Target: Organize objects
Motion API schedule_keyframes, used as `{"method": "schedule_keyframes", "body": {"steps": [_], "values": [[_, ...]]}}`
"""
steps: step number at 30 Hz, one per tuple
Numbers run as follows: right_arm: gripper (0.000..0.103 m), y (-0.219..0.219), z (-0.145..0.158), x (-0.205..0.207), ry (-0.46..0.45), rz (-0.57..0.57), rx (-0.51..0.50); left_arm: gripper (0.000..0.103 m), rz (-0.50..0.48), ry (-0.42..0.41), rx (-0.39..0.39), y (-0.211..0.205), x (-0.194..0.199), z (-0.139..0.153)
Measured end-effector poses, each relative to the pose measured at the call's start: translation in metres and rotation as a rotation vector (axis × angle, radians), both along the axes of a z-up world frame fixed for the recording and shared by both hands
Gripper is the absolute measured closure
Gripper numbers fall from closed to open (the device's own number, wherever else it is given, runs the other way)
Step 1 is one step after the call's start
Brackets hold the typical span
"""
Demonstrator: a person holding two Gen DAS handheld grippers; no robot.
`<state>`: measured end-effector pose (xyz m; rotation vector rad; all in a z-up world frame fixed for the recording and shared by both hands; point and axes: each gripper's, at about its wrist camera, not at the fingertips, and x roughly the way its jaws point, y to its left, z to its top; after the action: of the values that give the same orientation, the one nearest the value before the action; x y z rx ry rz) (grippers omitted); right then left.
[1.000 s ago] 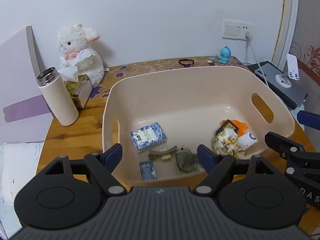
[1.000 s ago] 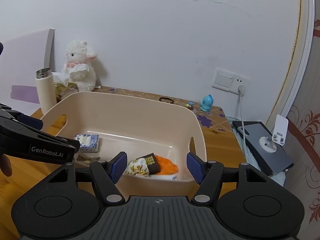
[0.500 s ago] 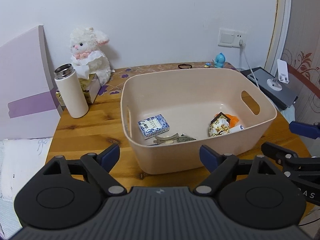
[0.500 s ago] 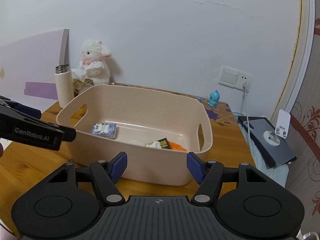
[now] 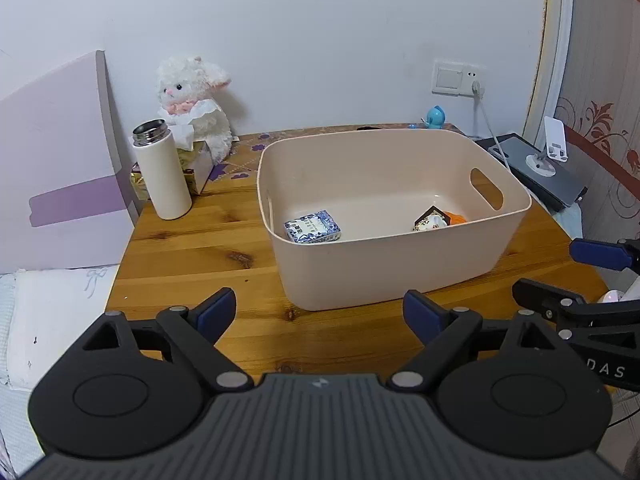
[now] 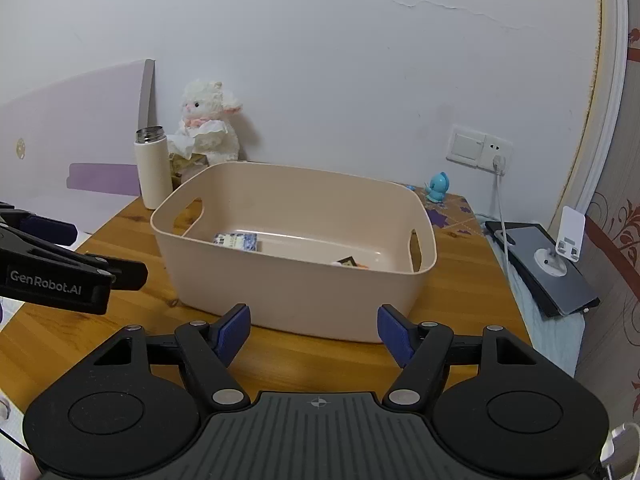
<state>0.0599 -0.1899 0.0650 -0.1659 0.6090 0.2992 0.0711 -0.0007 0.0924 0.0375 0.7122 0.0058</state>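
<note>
Bin (image 5: 384,256) sits mid-tabletop (image 5: 192,260), blue-patterned box (image 5: 313,227) and snack packets (image 5: 434,220) already inside. Our left claw (image 5: 318,314) and right claw (image 6: 314,330) hang released, empty. We judge sorting nearly done; flask (image 5: 162,170) remains outside.

Basin (image 5: 384,276) on table (image 5: 192,264), box (image 5: 313,227) inside, bottle (image 5: 162,170) left, plush lamb (image 5: 192,100) behind bottle.

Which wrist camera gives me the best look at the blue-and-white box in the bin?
Left wrist: the blue-and-white box shows its whole patterned top. From the right wrist, the bin rim hides most of it.
</note>
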Motion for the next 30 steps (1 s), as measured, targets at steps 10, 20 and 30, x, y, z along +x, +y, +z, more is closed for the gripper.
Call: {"method": "schedule_keyframes", "body": {"steps": [10,20,30], "values": [[0.029,-0.006,0.002,-0.020,0.007,0.003,-0.025,0.008,0.014,0.000,-0.027,0.006,-0.022,-0.002],[0.028,-0.017,0.005,-0.033,-0.002,-0.011,-0.021,0.008,0.004,0.005,-0.020,0.004,-0.040,-0.002],[0.027,-0.026,0.004,-0.038,-0.002,-0.020,-0.022,0.008,-0.029,0.023,-0.019,-0.003,-0.050,-0.003]]}}
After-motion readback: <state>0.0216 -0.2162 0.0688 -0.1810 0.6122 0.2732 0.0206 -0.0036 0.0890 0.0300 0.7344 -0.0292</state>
